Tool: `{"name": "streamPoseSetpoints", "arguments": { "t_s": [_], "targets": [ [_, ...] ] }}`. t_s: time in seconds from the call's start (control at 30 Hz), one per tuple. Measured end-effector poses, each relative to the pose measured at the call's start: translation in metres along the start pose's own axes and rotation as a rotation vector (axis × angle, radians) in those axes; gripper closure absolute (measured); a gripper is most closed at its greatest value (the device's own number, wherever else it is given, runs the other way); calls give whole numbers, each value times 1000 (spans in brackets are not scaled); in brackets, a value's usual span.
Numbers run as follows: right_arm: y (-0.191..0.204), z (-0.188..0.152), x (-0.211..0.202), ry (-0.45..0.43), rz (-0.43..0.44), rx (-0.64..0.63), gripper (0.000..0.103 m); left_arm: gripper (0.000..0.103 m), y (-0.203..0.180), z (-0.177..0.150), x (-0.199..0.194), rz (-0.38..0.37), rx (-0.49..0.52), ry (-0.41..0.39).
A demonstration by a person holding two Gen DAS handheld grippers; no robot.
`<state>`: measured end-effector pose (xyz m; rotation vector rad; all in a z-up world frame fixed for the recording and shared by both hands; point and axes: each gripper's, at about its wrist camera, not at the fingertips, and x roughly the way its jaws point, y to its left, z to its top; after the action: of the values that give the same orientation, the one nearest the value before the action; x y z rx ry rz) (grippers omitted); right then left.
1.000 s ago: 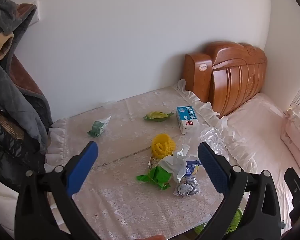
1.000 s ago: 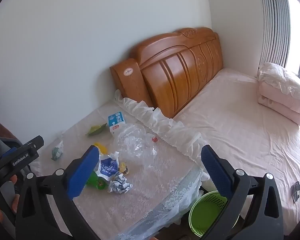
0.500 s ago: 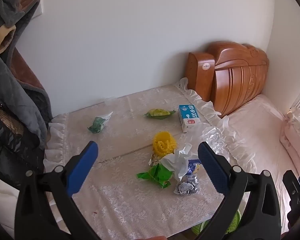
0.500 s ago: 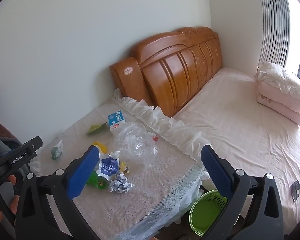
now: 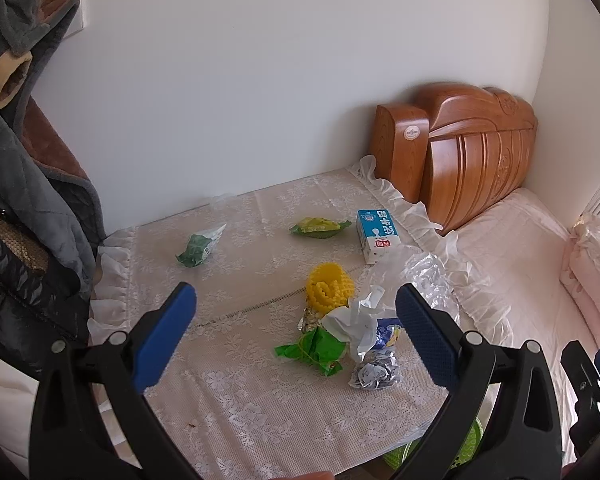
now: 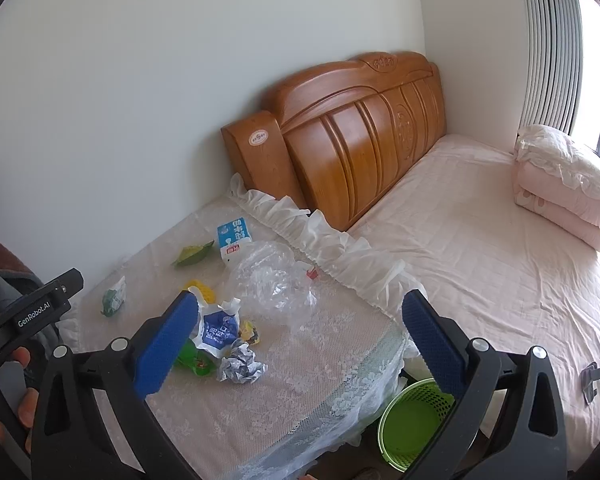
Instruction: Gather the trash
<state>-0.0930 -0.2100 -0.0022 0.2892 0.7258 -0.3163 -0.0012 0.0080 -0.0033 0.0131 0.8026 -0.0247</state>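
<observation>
Blue-and-white milk carton [image 5: 377, 234], yellow foam net [image 5: 329, 287], green basket [image 6: 413, 420], floral lace tablecloth [image 5: 260, 408], pink bedsheet [image 6: 480, 248].

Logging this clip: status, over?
Left gripper open, empty. Right gripper open, empty. Trash uncollected on lace tablecloth: milk carton, crumpled foil. Green basket beside table, path clear.

Carved orange-brown wooden headboard [image 6: 364, 136] against white wall [image 6: 180, 60]; pale pink bedsheet [image 6: 480, 248]; folded pink frilled quilt [image 6: 564, 188] near window; grey padded coat [image 5: 24, 168] hanging left.
</observation>
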Motion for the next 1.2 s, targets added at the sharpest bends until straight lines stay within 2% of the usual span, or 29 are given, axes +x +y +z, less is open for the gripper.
{"name": "streamPoseSetpoints", "arguments": {
  "t_s": [1.2],
  "targets": [
    [1,0,9,18,4,2,2,8,0,3,3,-1,2,9]
  ]
}}
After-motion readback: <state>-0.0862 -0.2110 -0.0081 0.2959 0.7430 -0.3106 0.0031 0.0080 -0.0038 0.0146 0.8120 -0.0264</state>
